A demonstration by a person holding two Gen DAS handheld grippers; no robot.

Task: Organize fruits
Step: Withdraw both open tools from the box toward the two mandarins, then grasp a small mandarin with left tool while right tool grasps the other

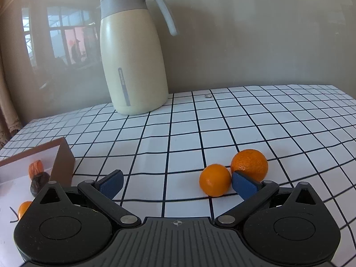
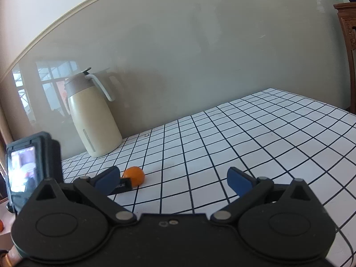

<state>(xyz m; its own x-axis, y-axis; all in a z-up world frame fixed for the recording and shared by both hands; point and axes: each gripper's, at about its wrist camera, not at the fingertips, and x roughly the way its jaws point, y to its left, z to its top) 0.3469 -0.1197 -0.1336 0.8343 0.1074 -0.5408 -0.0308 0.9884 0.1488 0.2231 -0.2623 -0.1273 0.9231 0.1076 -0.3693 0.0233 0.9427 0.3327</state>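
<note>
A: On the gridded desk (image 1: 222, 120), our left view shows two oranges: a small one (image 1: 215, 179) and a bigger one (image 1: 249, 164) just behind it, touching or nearly so. Our right view catches only one orange (image 2: 133, 176).

B: And only the left view shows the box (image 1: 63, 162) at the left, with a dried orange fruit (image 1: 35, 168), a dark one (image 1: 39, 183) and one more orange piece (image 1: 24, 209) cut off by the tool body.

A: Both views show the jug (image 1: 133, 60) at the wall.

B: Our left tool (image 1: 178, 183) hangs low over the desk, spread wide, gripping nothing. Its right pad (image 1: 243, 183) sits just beside the small orange and in front of the big one; we cannot tell whether it touches either.

A: Our right tool (image 2: 176, 180) is also spread wide and empty, held higher and tilted. Its left pad (image 2: 106, 178) hides part of the left tool, whose camera screen (image 2: 22, 169) shows at the left edge.

B: At the far left edge of the right view, a sliver of orange (image 2: 1, 224) is too cut off to identify.
</note>
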